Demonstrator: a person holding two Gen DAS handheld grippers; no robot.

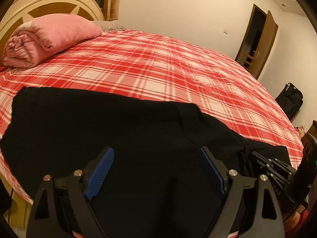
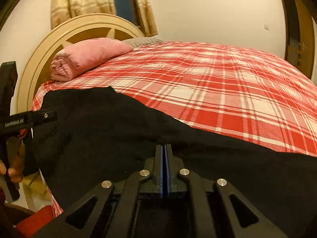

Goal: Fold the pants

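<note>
Between the blue pads of the left gripper (image 1: 156, 170) there is a wide gap, and only the black pants (image 1: 99, 123) show through it, lying below; the pads press on nothing. The right gripper (image 2: 164, 152) has its two fingers brought together, with just a thin blue seam between them, and whether any cloth is pinched at their tips cannot be told against the black fabric.

The pants lie spread along the near edge of the bed, on a red and white plaid sheet (image 1: 158, 65), reaching from the left side across to the right.

The left wrist view alone shows the right gripper's black linkage at its right edge, resting at the pants, plus an open wooden door (image 1: 259, 45) and a dark bag (image 1: 291, 101) on the floor at the far right. The right wrist view alone shows the left gripper's handle at its left edge, with fingers (image 2: 13, 170) of a hand wrapped round it, and gold curtains (image 2: 79, 2) above the headboard (image 2: 39, 55).

A folded pink blanket (image 2: 89, 55) sits far left on the bed, well apart from the pants.
</note>
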